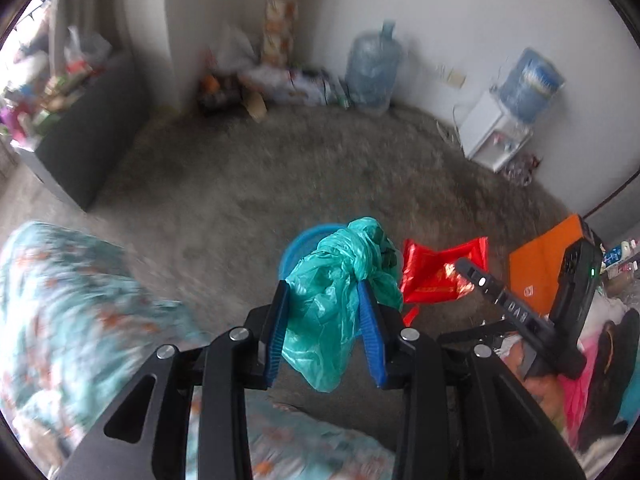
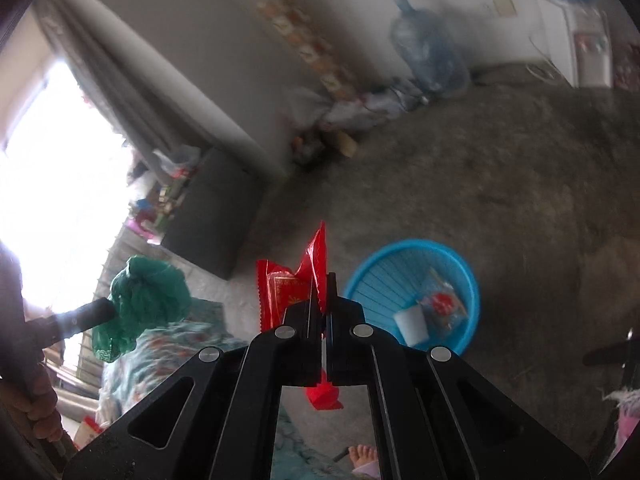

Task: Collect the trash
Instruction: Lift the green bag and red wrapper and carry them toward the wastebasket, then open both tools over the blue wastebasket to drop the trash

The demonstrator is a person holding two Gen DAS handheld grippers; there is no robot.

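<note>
My left gripper (image 1: 325, 290) is shut on a crumpled green plastic bag (image 1: 340, 280), which bulges between its blue pads (image 1: 370, 320) and hangs below them. The same green bag (image 2: 140, 304) shows at the left of the right wrist view. My right gripper (image 2: 320, 284) is shut on a red foil wrapper (image 2: 292, 284); the wrapper (image 1: 436, 272) and that gripper (image 1: 472, 276) also appear at the right of the left wrist view. A blue plastic basin (image 2: 380, 264) stands on the floor below, holding a white cup (image 2: 410, 322) and a clear packet (image 2: 442, 300). In the left wrist view only the basin's rim (image 1: 300, 240) shows behind the bag.
A patterned teal blanket (image 1: 72, 312) lies at the lower left. A dark cabinet (image 1: 92, 144) with clutter stands at the left. A water jug (image 1: 374, 68), a white water dispenser (image 1: 496, 136) and bags line the far wall. An orange box (image 1: 540, 264) sits right. A person's bare foot (image 2: 362, 456) is below.
</note>
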